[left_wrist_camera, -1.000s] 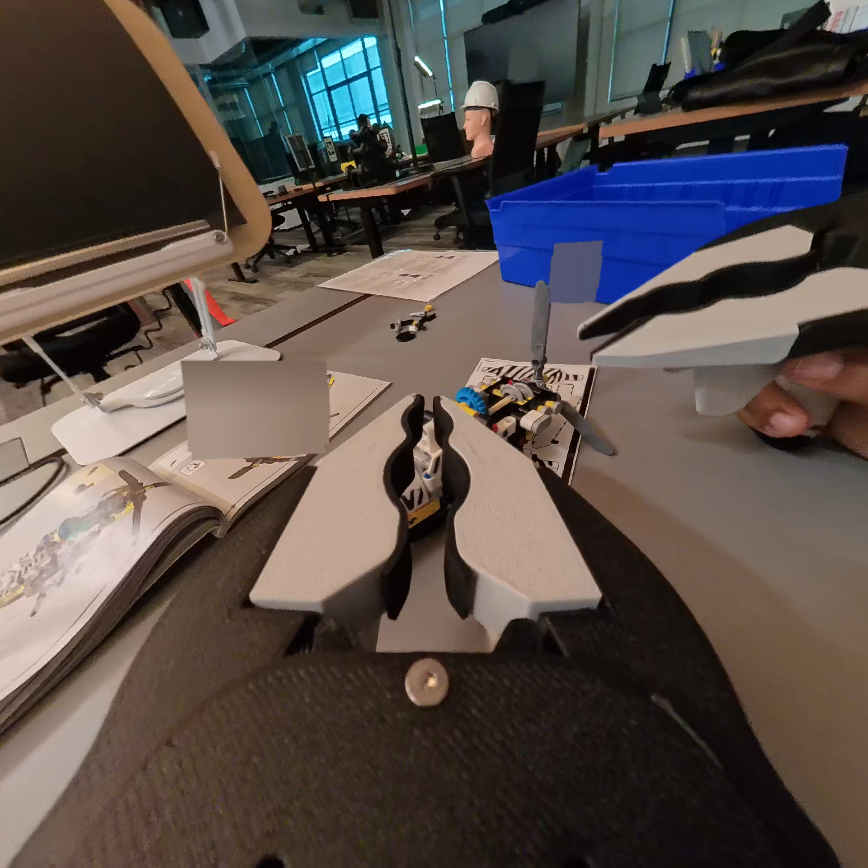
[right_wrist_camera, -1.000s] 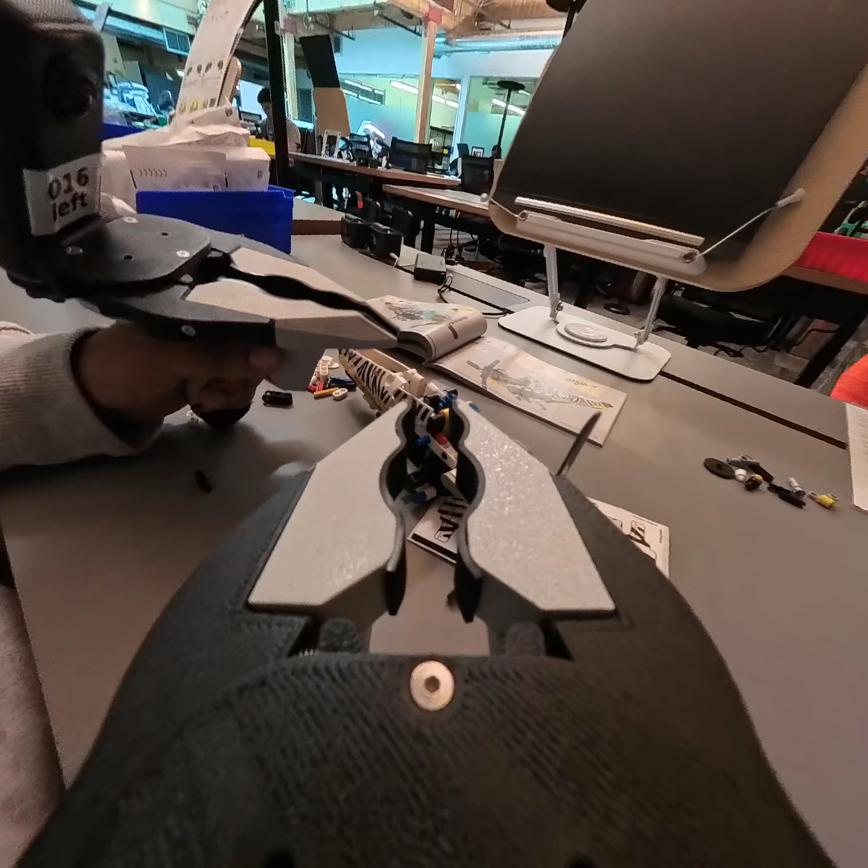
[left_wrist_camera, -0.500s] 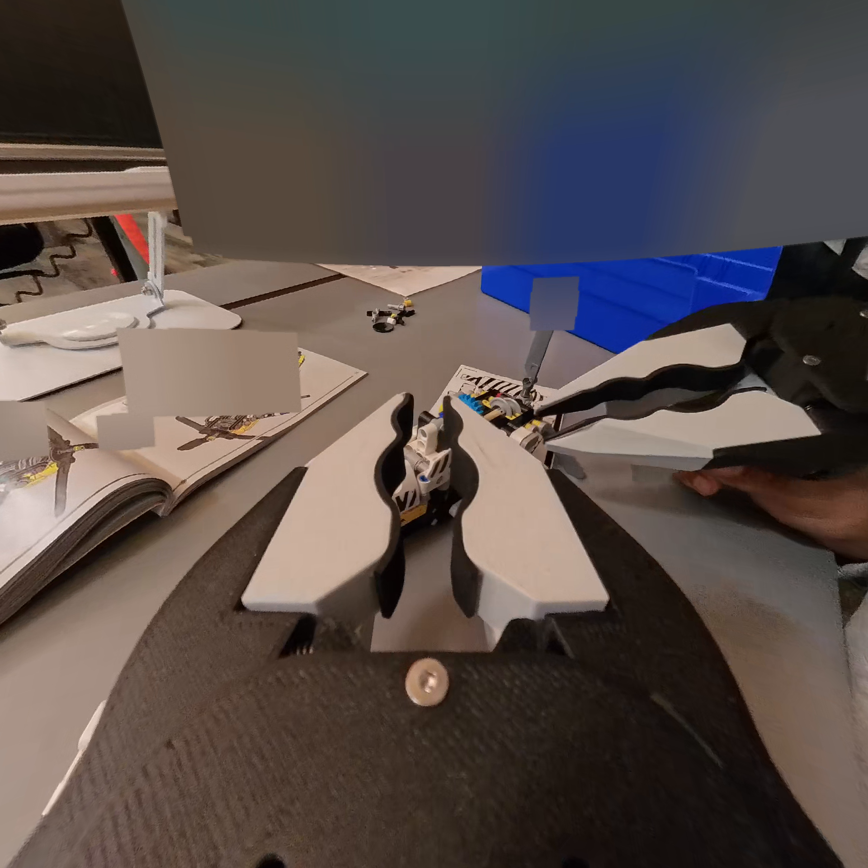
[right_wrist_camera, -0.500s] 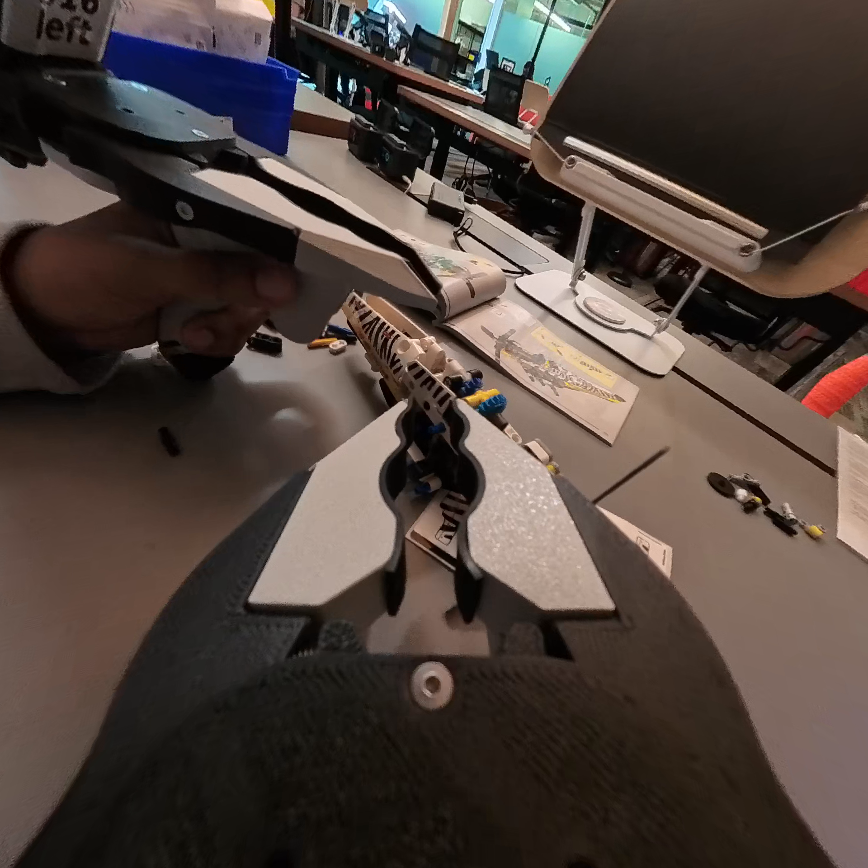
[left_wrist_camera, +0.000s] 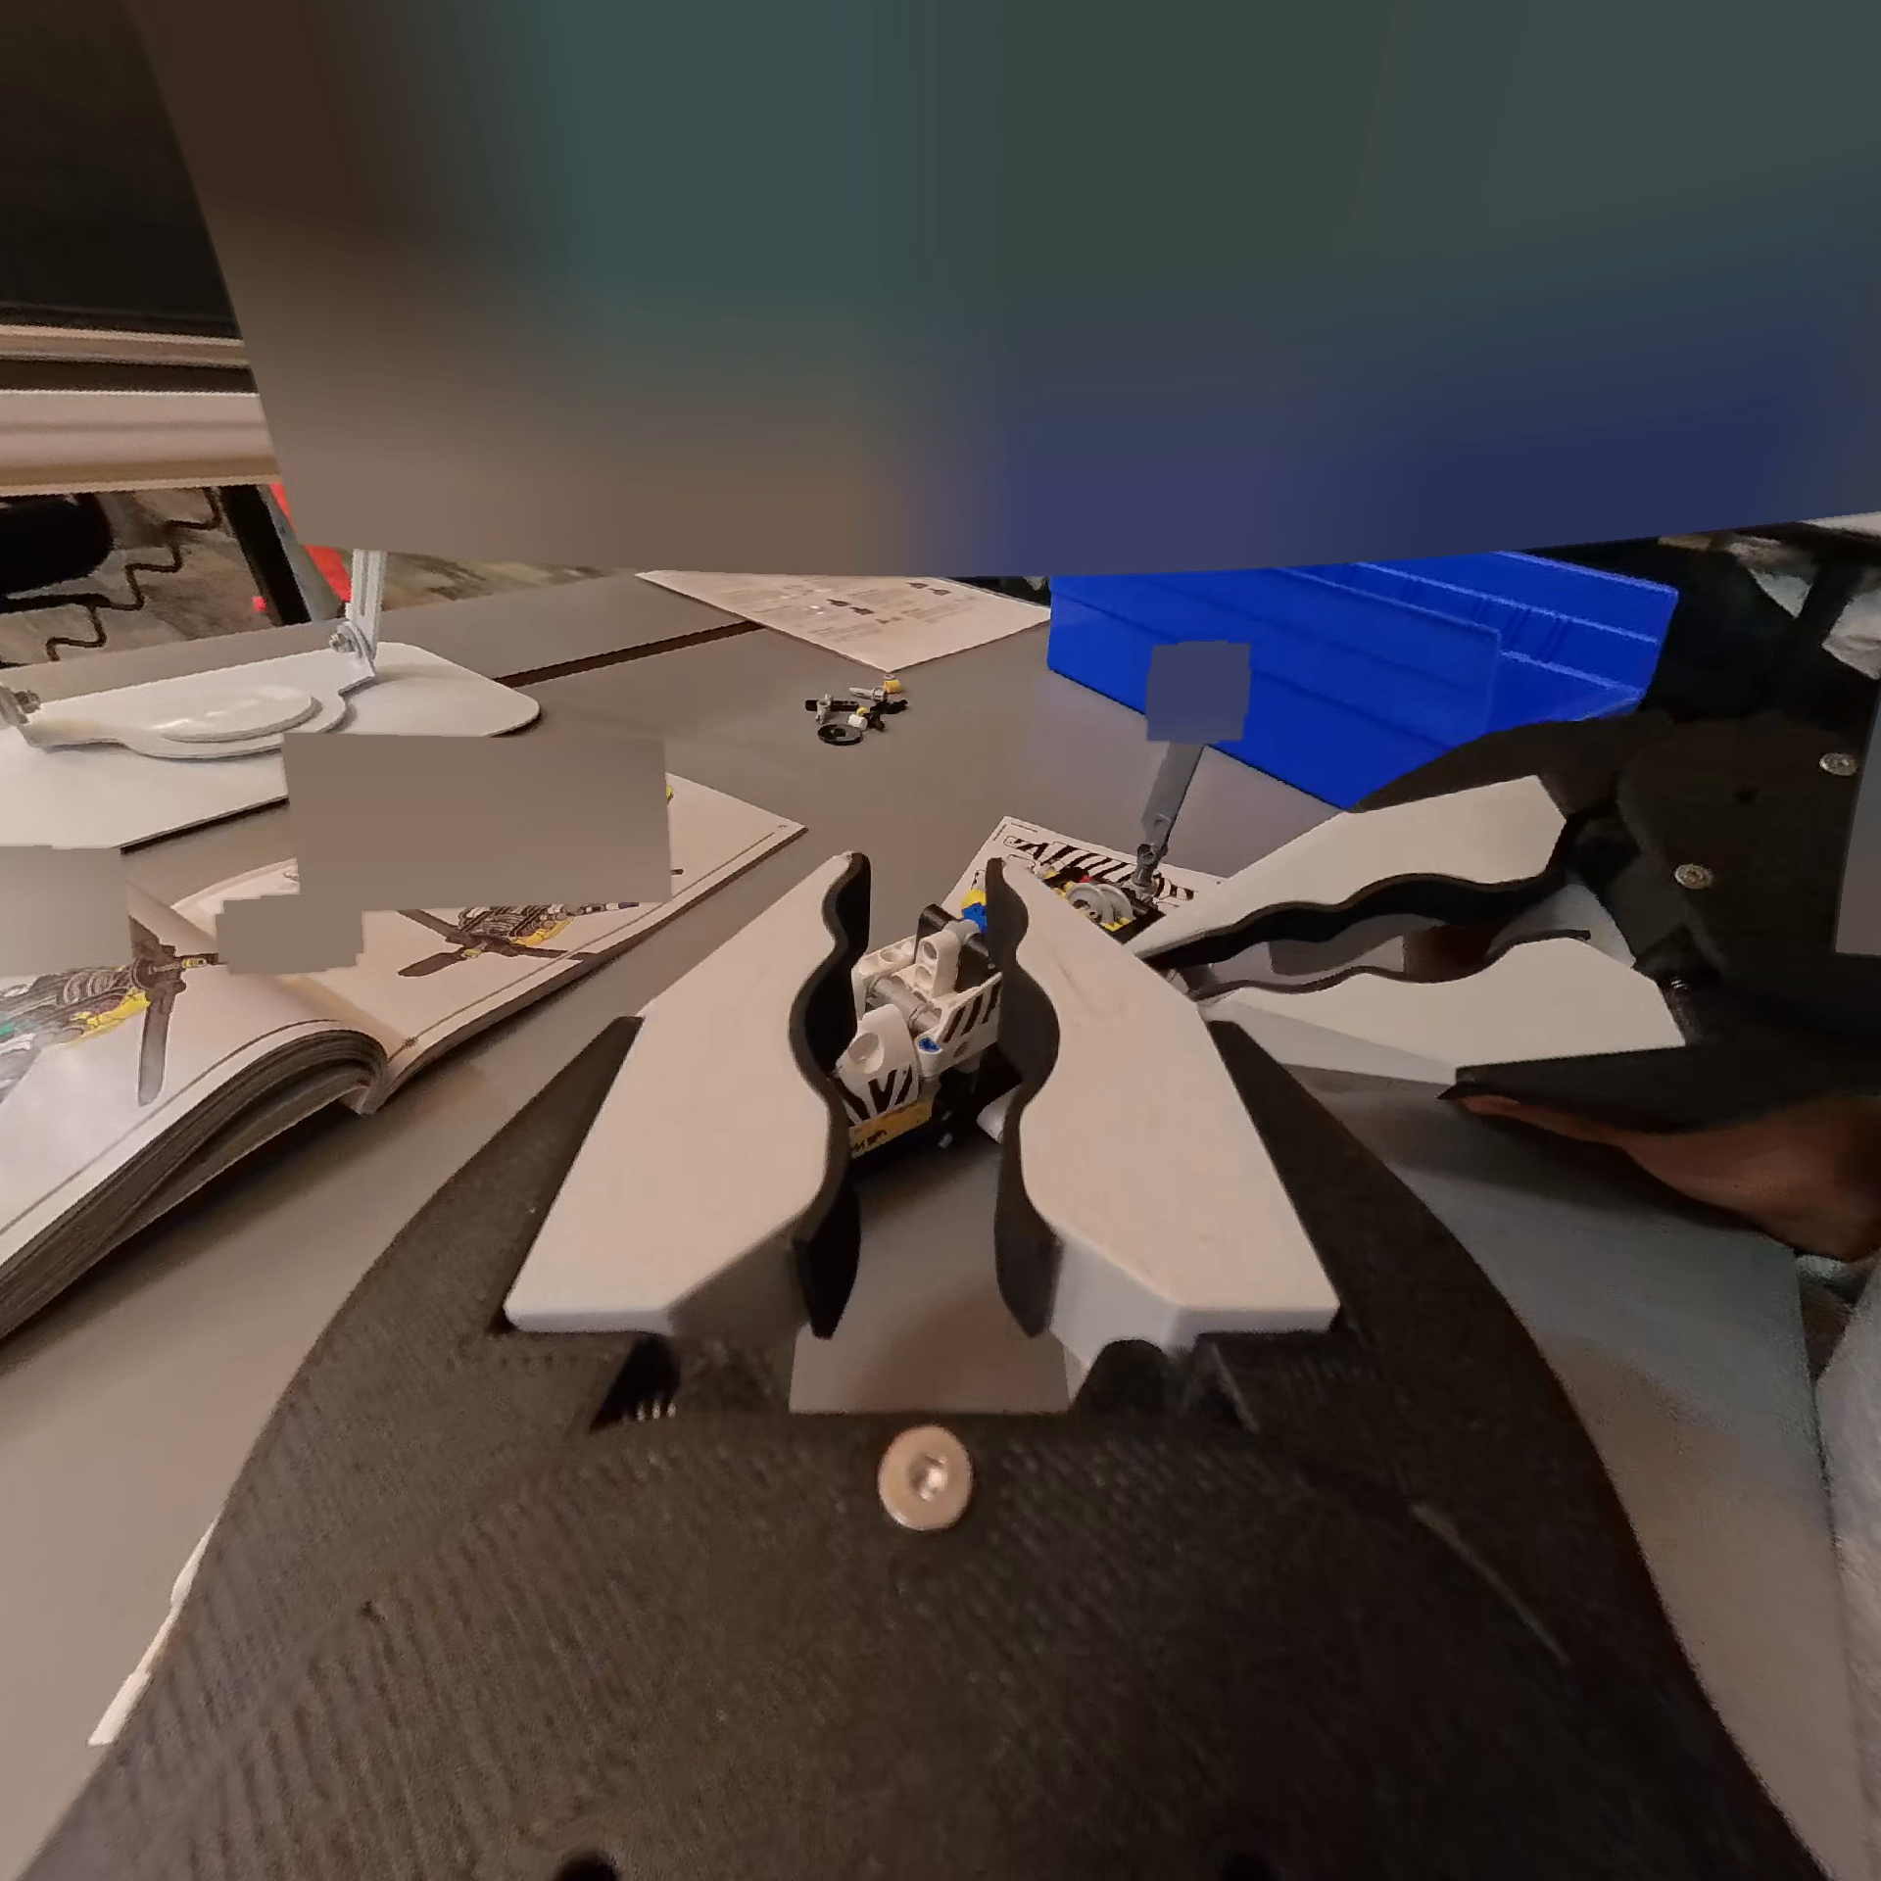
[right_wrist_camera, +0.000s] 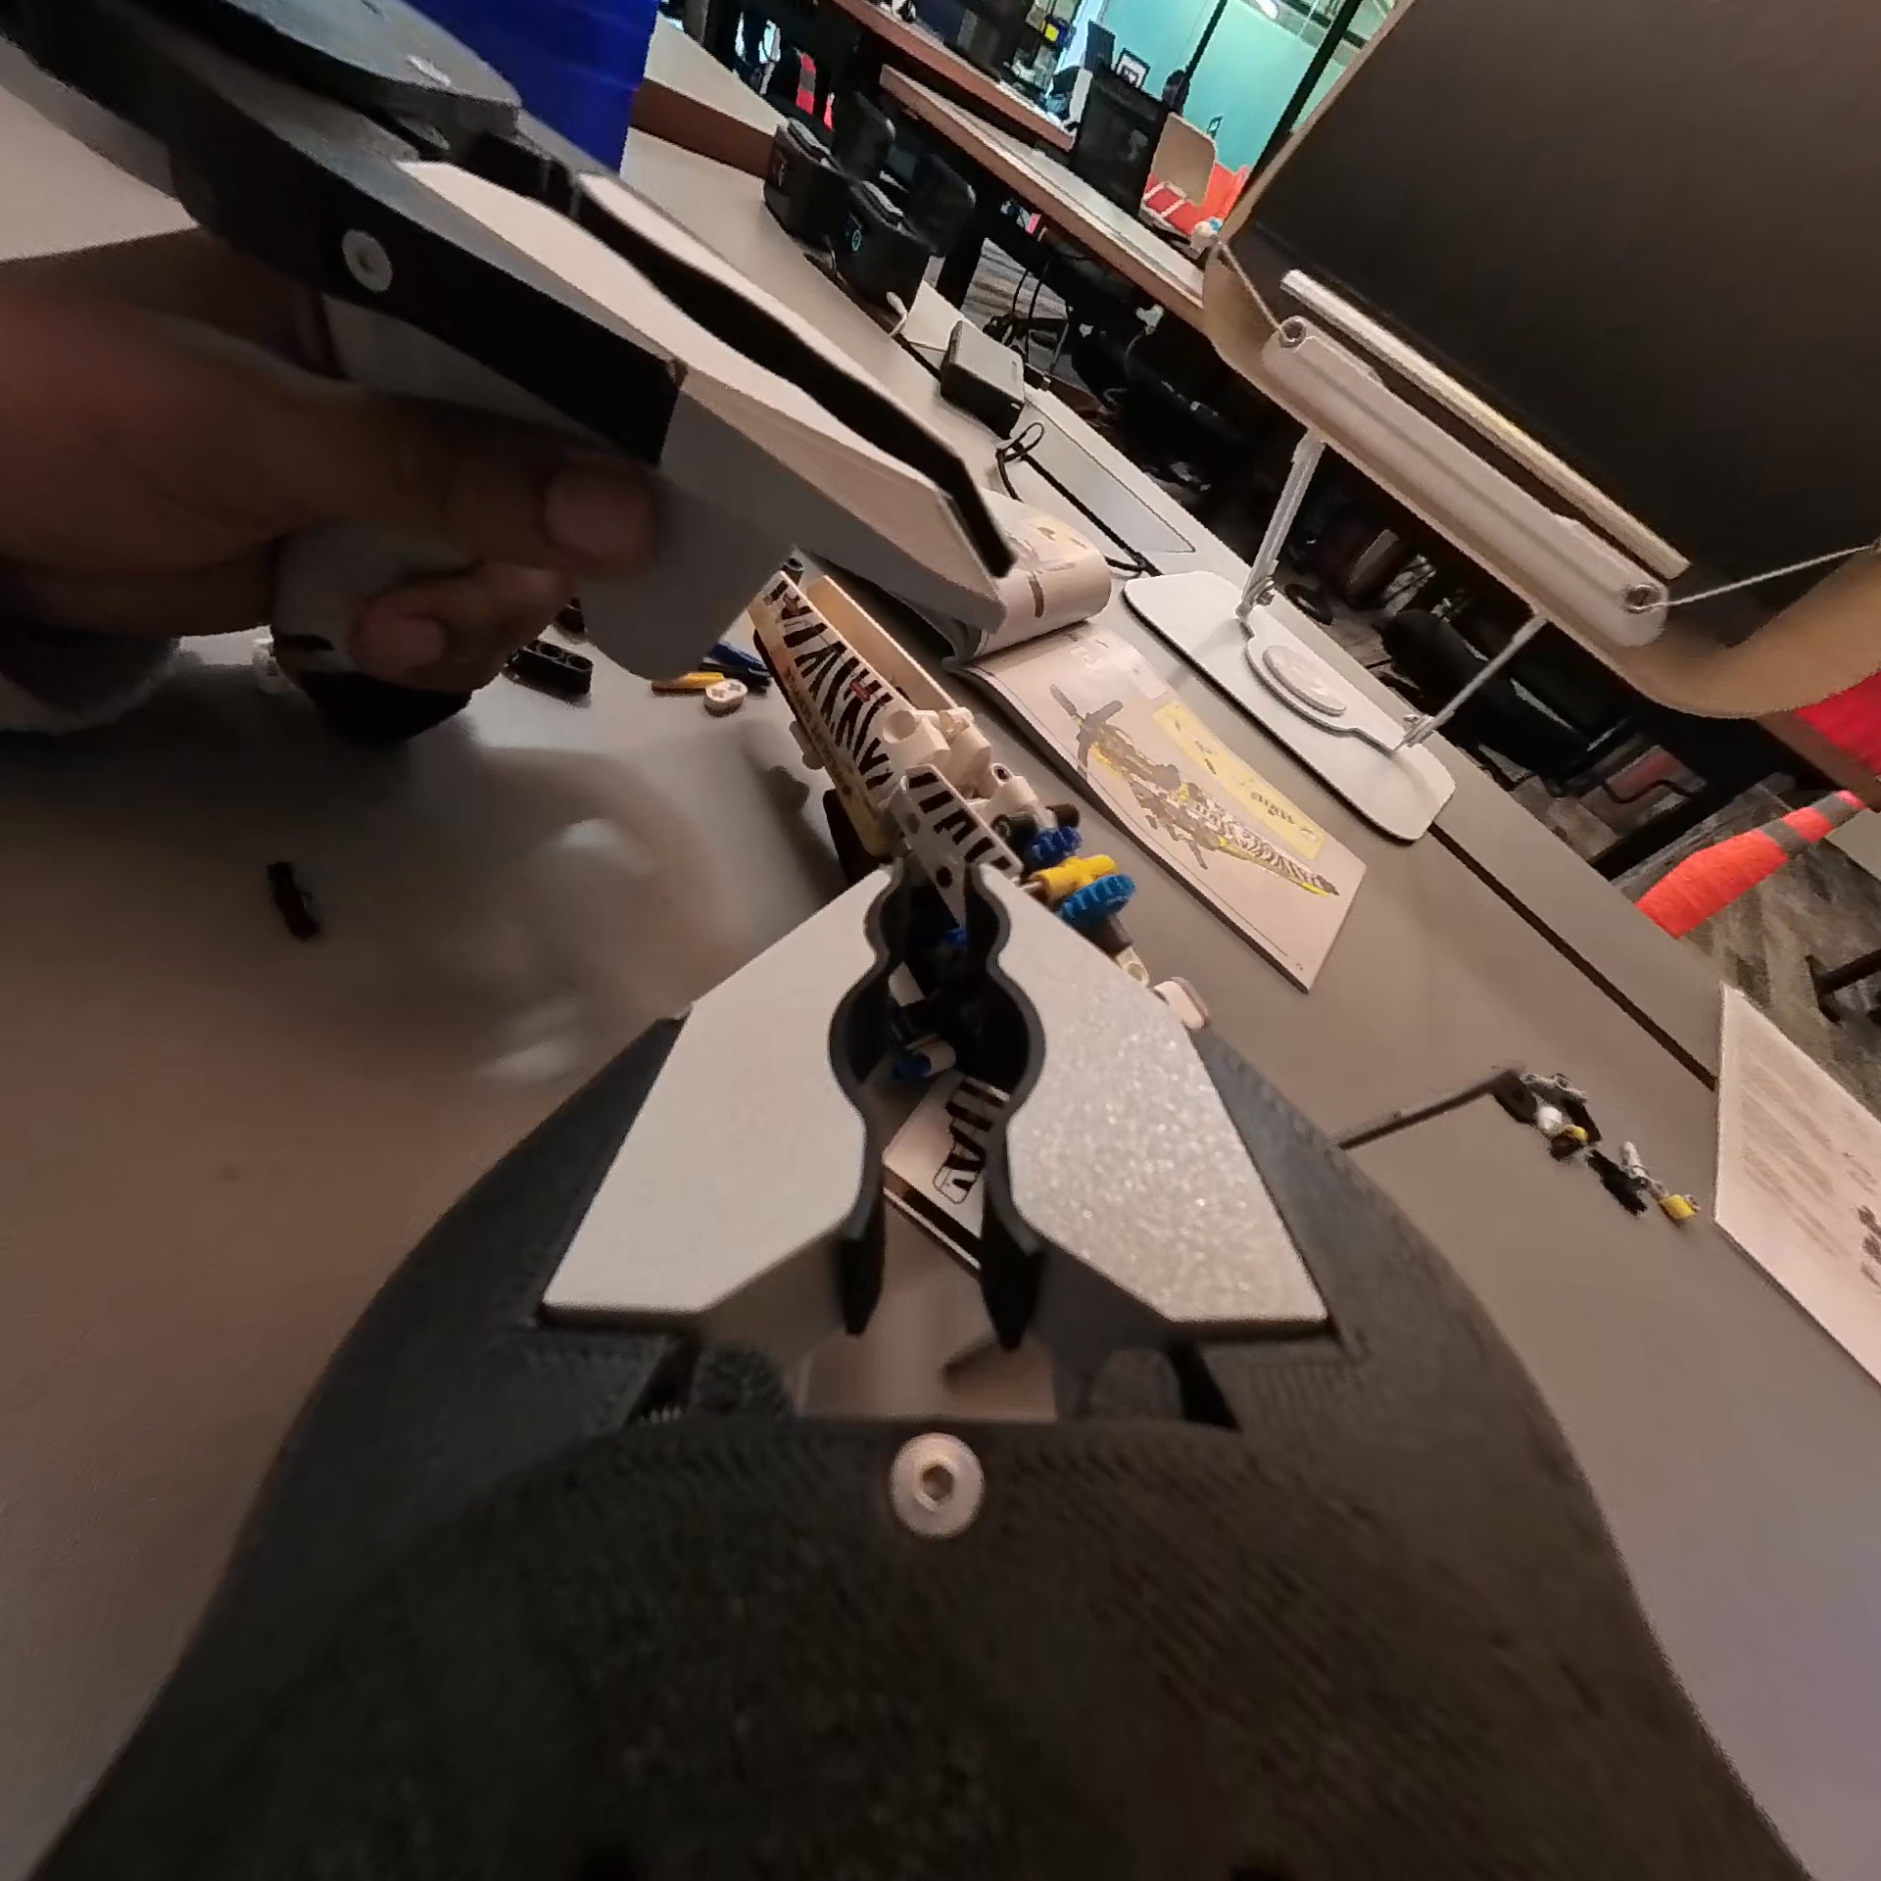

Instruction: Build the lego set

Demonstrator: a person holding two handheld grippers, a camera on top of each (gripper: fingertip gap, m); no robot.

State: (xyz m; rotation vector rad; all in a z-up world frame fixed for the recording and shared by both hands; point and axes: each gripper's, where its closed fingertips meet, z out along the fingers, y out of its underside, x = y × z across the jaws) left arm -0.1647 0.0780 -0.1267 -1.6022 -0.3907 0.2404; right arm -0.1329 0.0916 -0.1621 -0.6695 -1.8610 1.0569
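Your right gripper [right_wrist_camera: 931, 896] has closed in on the striped lego model [left_wrist_camera: 921, 1003]; your left gripper [left_wrist_camera: 926, 886] still clamps its tail, bracing for assembly.

Work surface: I see a grey table [right_wrist_camera: 1527, 1018] under everything.
Landmark: a dark tilted panel on a silver stand [right_wrist_camera: 1313, 672], resting on that table.
Behind the stand: long wooden desks [right_wrist_camera: 1028, 173] with dark office chairs [right_wrist_camera: 1109, 132].
Far beyond the stand: teal-lit windows [right_wrist_camera: 1262, 61].
Floor: patterned carpet [right_wrist_camera: 1791, 906] right of the stand.
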